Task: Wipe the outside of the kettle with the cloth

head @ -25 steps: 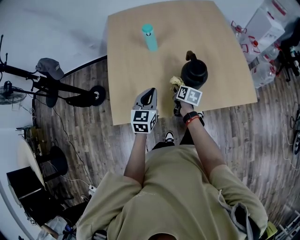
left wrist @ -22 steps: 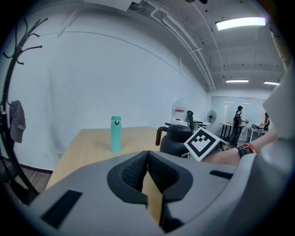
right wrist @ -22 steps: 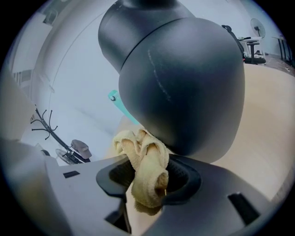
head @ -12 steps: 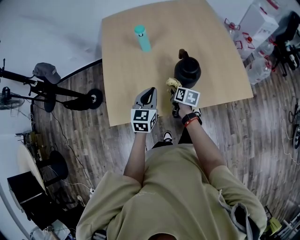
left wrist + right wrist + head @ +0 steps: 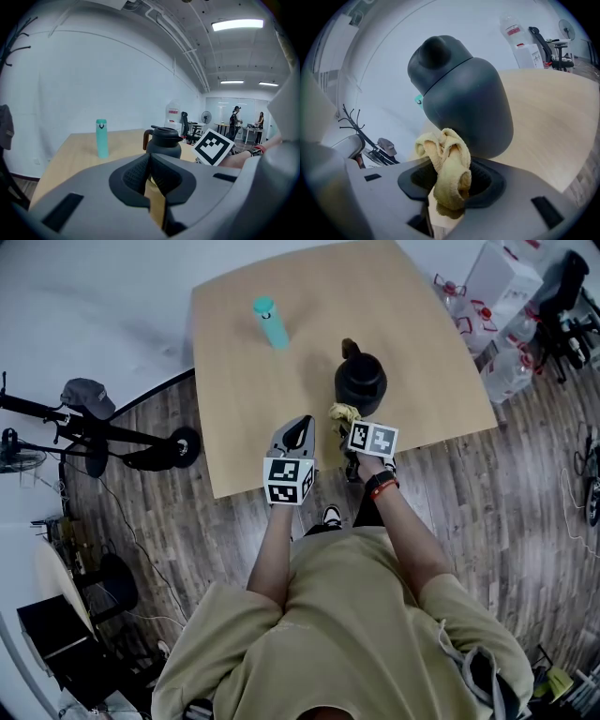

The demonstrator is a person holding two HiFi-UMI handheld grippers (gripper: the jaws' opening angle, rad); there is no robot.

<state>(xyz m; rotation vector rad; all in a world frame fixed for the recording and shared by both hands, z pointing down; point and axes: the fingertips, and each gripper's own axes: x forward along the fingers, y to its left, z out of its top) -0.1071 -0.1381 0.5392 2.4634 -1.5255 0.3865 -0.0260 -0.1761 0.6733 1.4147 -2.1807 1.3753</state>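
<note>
Wooden flooring surrounds the pale surface (image 5: 422, 343), where the right tool (image 5: 351, 427) is clenched on a bunched yellow cloth (image 5: 447, 164). The cloth is held right against the near side of the black kettle (image 5: 360, 382), which stands upright close to the surface's near edge. The left tool (image 5: 300, 426) hangs over that near edge, left of the kettle, jaws pressed together on nothing, while a teal bottle (image 5: 270, 322) stands toward the far left corner, well apart.

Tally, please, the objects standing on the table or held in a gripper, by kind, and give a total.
Kettle: 1
Teal bottle: 1
Yellow cloth, clamped in the right gripper: 1
Total: 3
</note>
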